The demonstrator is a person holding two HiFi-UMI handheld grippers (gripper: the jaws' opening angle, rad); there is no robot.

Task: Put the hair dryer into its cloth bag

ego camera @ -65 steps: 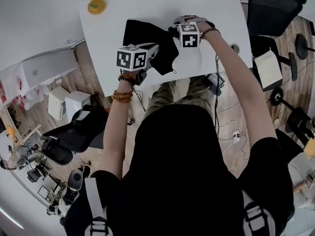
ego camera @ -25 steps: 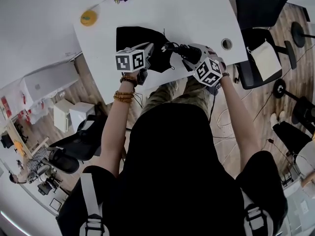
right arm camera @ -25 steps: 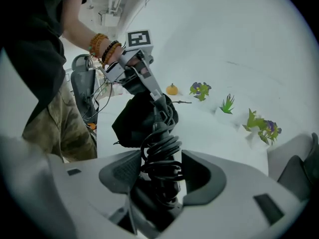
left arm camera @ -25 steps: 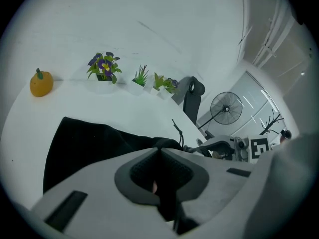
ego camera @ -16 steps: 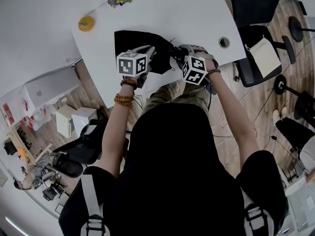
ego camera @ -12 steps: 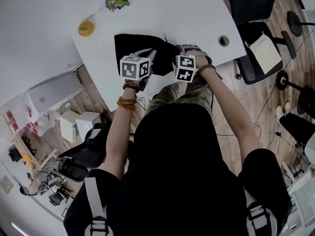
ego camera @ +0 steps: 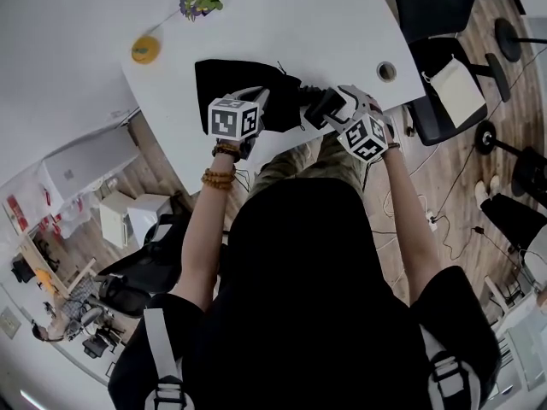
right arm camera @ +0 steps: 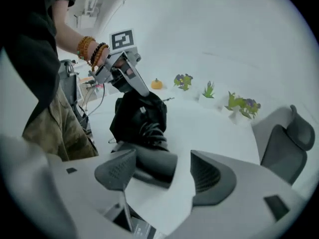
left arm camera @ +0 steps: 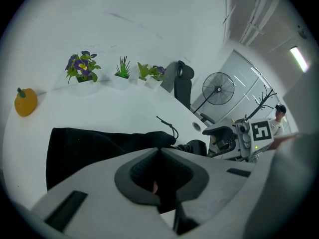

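Head view: white table, wood floor, office chair. Black bag lies near table's front edge.

Left gripper view: only this view shows fan and plants. Left gripper pinched tight on bag cloth.

Right gripper view: right gripper jaws wide, just been opening. Hair dryer end lies loose between them, other end in bag mouth.

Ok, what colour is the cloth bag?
Black: the cloth bag shows clearest in the left gripper view.

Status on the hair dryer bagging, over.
Left gripper shut on black cloth bag. Right gripper just opened, dark grey hair dryer end between jaws. Nothing blocking.
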